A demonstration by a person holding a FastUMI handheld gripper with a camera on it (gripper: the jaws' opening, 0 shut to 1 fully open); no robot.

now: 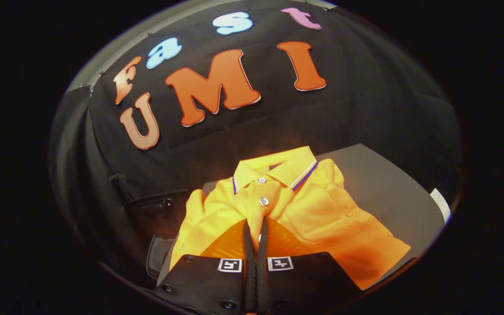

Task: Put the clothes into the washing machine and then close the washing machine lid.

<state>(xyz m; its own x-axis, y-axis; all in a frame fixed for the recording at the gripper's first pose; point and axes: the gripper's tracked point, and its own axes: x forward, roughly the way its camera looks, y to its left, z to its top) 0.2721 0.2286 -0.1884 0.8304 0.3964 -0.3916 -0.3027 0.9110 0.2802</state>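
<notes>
Tongs [255, 227] pinched together over the yellow shirt [295, 214].

We see the shirt lying rumpled on the grey counter [379, 183], collar [278, 168] pointing away from us, two white buttons [264, 201] showing down its placket. Our two fingers [248, 245] run forward side by side with almost no gap between them, their tips on the shirt front just short of the lower button; we think a fold of cloth is caught between them, but we cannot tell for sure. To the left of the shirt, beside the counter, sits a dark glossy shape [158, 214] with a clear curved part [160, 256] below it, and we cannot tell what lies inside.
</notes>
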